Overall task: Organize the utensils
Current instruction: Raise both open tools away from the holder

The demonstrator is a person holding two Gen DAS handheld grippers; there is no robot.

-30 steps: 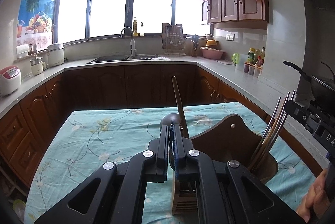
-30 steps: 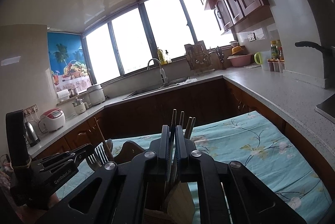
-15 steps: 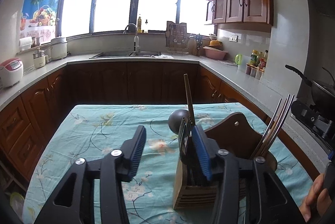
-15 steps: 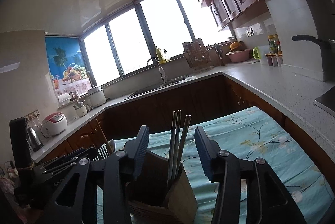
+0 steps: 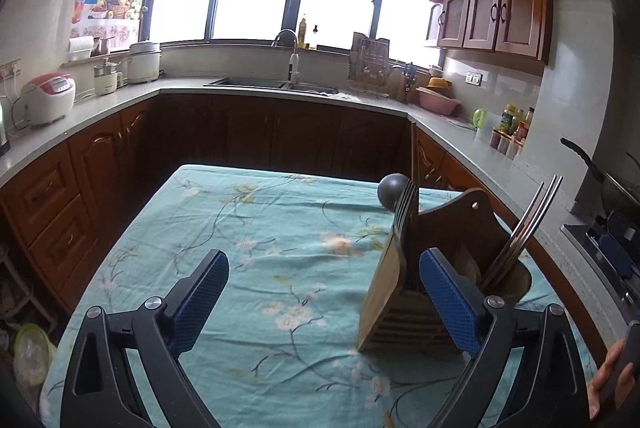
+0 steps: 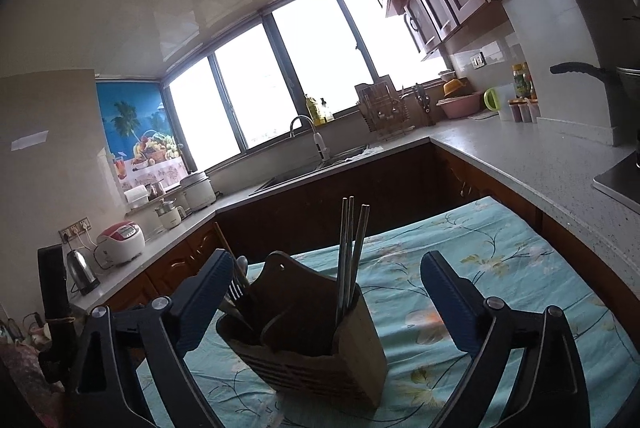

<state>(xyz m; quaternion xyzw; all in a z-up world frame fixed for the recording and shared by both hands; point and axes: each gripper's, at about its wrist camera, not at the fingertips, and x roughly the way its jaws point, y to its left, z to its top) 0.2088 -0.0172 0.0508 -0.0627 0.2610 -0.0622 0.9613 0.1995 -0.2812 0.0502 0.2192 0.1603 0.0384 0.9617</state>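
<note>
**Wooden utensil holder, loaded, on floral cloth**

Item: slatted light-wood utensil holder with a dark arched back panel, upright on a table under a turquoise flower-print cloth. It has at least two compartments.

Contents, one side: bundle of thin steel chopsticks, long axis near vertical, leaning slightly, tips well above the rim. Other side: dark-tined fork, a wooden-handled utensil rising beside it, and a round dark ladle bowl. No loose utensil shows on the cloth in either view.

Left gripper: spread wide, empty; the holder lies forward and right of its centreline, with the right blue pad in front of the holder's near face; whether they touch cannot be told.

Right gripper: spread wide, empty; the holder sits squarely between its pads, chopsticks almost on its axis.

Assessment: the right gripper looks better placed for any further move on the holder. Sorting appears largely complete.
</note>
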